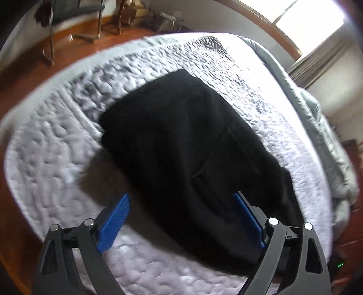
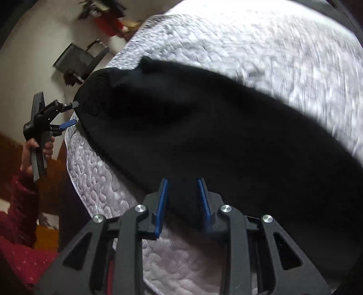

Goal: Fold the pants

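Observation:
Black pants (image 1: pixel 192 140) lie folded lengthwise on a white quilted mattress (image 1: pixel 45 158). In the left wrist view my left gripper (image 1: pixel 181 196) is open wide, its blue pads (image 1: pixel 115 217) spread over the near end of the pants without touching them. In the right wrist view the pants (image 2: pixel 215 136) run across the mattress (image 2: pixel 249 45). My right gripper (image 2: pixel 181 181) hovers over their near edge, jaws a little apart, not pressing the cloth. The left gripper (image 2: pixel 73 113) also shows there, open beside the far end of the pants, held by a hand (image 2: pixel 38 147).
Wooden floor (image 1: pixel 27 74) surrounds the bed, with chair legs (image 1: pixel 51 45) and clutter by the far wall. A grey duvet (image 1: pixel 317 118) is bunched along the bed's far side under a bright window (image 1: pixel 310 20). A red sleeve (image 2: pixel 20 204) and a dark chair (image 2: pixel 74 59) are at the left.

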`<state>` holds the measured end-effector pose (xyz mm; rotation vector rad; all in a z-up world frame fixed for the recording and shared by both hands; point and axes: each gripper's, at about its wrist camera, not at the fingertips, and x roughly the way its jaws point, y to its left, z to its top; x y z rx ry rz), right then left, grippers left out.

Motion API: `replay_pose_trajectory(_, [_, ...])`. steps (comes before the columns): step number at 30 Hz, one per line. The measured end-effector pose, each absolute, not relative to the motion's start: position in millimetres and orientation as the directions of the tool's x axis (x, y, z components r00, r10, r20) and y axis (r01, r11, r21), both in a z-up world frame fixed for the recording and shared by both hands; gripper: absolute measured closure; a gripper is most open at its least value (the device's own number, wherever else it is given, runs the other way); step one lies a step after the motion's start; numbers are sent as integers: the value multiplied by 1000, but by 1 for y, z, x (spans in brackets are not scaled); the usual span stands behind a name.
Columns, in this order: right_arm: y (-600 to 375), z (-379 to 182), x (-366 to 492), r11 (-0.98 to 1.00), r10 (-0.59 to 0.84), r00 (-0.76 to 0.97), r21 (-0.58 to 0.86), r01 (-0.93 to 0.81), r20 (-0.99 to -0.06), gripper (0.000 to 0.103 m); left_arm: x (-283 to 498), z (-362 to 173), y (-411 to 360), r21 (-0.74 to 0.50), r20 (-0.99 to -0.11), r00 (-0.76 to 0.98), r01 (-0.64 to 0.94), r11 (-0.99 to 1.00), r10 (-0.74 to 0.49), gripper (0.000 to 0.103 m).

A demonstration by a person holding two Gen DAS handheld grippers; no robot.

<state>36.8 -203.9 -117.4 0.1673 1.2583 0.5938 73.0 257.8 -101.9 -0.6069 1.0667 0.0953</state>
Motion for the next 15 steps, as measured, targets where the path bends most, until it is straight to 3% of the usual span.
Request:
replay_pose_trajectory(4, [-210,-113,30,846,501,193,430,-316,-844,72,84,-125,266,-477,-845,460,-421,772,-271,19])
replay_pose_trajectory(6, [-210,-109,30,855,486,204,414,-313,-850,64,85,-130,267,-493,-842,462,-453,743,-278,36])
replay_pose_trajectory(9, [-213,-108,29,864,470,210,399,-306,-857,62,87,-126,264,-499,-833,480,-442,745,-274,55])
replay_pose_trajectory(12, [-213,-112,27,869,465,210,399,-292,-860,62,88,-120,262,-511,-824,493,-432,744,-280,70])
replay_pose_trajectory(15, [-216,-114,26,873,465,212,404,-274,-860,62,80,-108,258,-520,-810,523,-435,735,-264,76])
